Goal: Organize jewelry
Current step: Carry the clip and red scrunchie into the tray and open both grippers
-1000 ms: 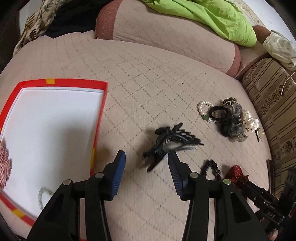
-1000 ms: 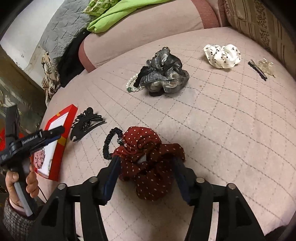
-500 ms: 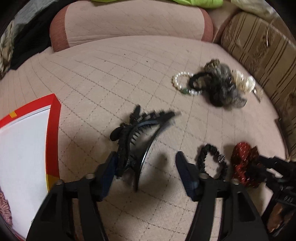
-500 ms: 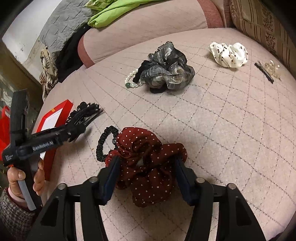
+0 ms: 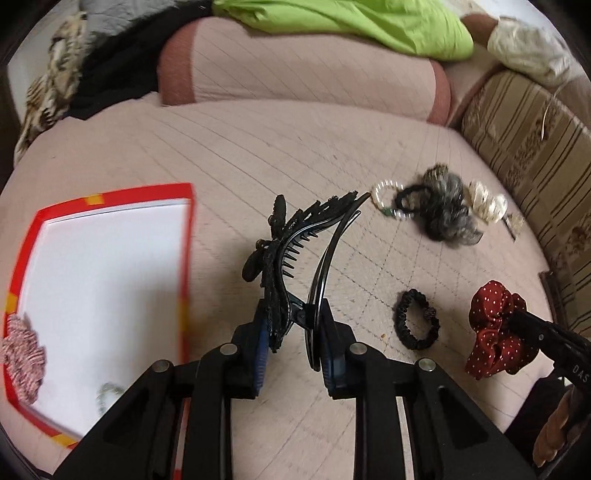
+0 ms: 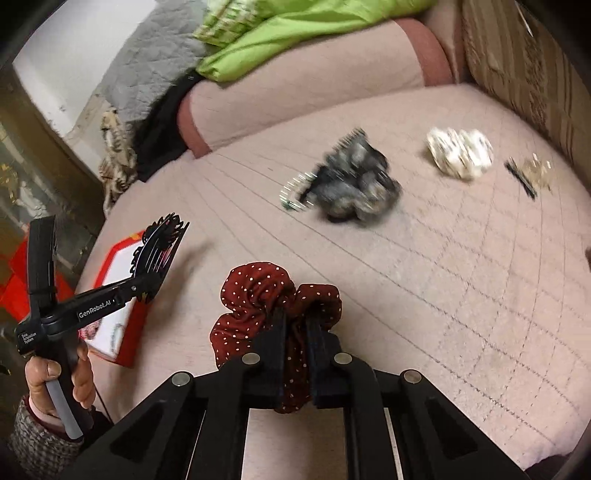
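A black hair claw clip (image 5: pixel 295 236) is lifted off the pink quilted cushion (image 5: pixel 258 155). My left gripper (image 5: pixel 295 332) is closing on the clip's base, and its pads press it from both sides. To its left lies a red-rimmed white box (image 5: pixel 186 258) holding a striped pink scrunchie (image 5: pixel 22 350) and a pale bead bracelet (image 5: pixel 107 391). My right gripper (image 6: pixel 295 332) is shut on a dark red polka-dot scrunchie (image 6: pixel 258 291), raised above the cushion. The right wrist view also shows the left gripper (image 6: pixel 151 280) with the clip (image 6: pixel 159 243) beside the box (image 6: pixel 118 266).
A black hair tie (image 5: pixel 417 319) lies on the cushion. Farther off are a pearl bracelet (image 5: pixel 384 195), a grey scrunchie (image 6: pixel 354 184), a white scrunchie (image 6: pixel 460 153) and hair pins (image 6: pixel 521 181). A bolster with green cloth (image 5: pixel 351 26) bounds the back. A striped cushion (image 5: pixel 535 147) stands on the right.
The left gripper moved over the black clip, closed on it and lifted it. The right gripper closed on the red scrunchie and raised it off the black hair tie.
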